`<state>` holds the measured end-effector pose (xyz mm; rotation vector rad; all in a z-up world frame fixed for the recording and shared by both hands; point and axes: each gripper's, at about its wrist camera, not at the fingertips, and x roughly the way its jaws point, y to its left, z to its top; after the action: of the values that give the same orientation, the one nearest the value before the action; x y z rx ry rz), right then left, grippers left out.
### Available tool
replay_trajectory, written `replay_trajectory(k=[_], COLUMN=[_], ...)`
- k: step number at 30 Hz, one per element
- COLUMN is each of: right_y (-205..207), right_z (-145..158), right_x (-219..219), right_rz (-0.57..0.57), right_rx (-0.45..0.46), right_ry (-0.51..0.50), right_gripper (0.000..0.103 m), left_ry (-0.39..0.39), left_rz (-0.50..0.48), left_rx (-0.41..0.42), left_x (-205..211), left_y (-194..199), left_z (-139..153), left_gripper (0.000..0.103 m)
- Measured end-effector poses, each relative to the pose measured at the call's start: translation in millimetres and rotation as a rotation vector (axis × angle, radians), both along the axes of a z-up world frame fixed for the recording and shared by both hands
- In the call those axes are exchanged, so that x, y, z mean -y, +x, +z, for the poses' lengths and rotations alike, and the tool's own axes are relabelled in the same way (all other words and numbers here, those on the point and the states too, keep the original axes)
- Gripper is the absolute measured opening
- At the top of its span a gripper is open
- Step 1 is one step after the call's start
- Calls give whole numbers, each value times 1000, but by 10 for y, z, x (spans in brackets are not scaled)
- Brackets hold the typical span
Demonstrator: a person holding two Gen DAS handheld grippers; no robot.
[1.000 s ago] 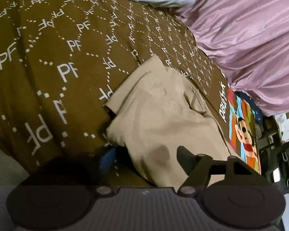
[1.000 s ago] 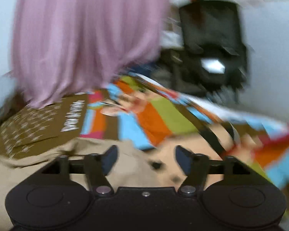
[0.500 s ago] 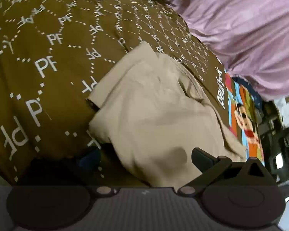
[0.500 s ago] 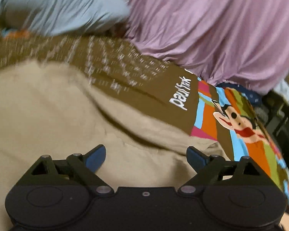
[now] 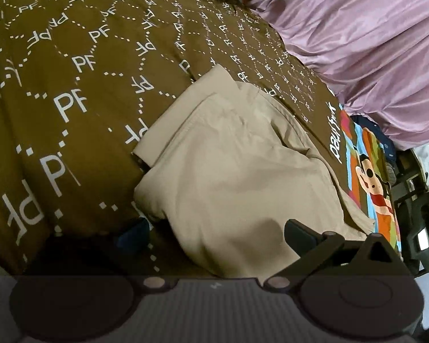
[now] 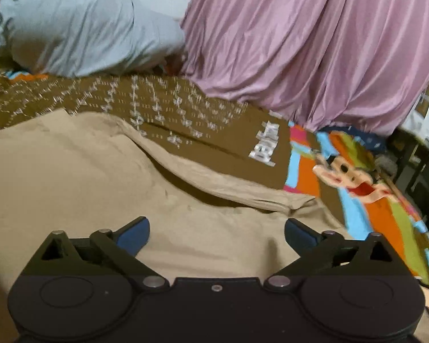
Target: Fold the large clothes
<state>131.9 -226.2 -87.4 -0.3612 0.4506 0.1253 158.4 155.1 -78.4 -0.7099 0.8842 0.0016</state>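
Note:
A beige garment [image 5: 237,171] lies folded in layers on the brown patterned bedspread [image 5: 80,65]. My left gripper [image 5: 214,231] is open at the garment's near edge, its fingers wide apart on either side of the cloth. In the right wrist view the same garment [image 6: 85,177] spreads under my right gripper [image 6: 216,231], which is open and empty just above the cloth. A folded layer of the garment runs ahead of the right gripper, with a dark gap beneath its edge.
A pink satin sheet [image 6: 314,51] hangs at the far side of the bed. A light blue pillow [image 6: 80,25] lies at the head. The bedspread has a colourful monkey panel [image 6: 357,177] at the right. Dark furniture [image 5: 420,228] stands beyond the bed edge.
My right gripper swung left from the bed edge to over the garment and opened wider. My left gripper opened wider and stayed at the garment's near edge.

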Motion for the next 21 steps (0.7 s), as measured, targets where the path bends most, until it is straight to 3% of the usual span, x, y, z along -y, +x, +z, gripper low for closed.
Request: replay_trajectory(k=[4,7,9,11,12,17,21], right_y=[-162,-94,-85,-98,-96,-136,-218], right_z=[-92,-207,-238,-241,-242,-40,267], right_x=[71,101,78,65,78,324,735], right_rz=[2,-24,-29,-29,-29,-21,-55], right_rx=[-11,-54,-54,-48,-53,-62,-37], right_ry=[47,108,104,102,113,214,280], right_gripper=[102,102,102,102,102,102,102], left_ry=[29,66,80,67,79,252,337], left_rz=[27,77,110,119,116,20,-126], left_rx=[6,0,-6,21,41,244,358], left_x=[-17,-49,-84,-106,-97,275,838], left_y=[-15,-31,-37,-52,-58,-123,7], left_z=[6,8,2,35,85,691,1257], left_gripper=[95,73,44,22,16,8,6])
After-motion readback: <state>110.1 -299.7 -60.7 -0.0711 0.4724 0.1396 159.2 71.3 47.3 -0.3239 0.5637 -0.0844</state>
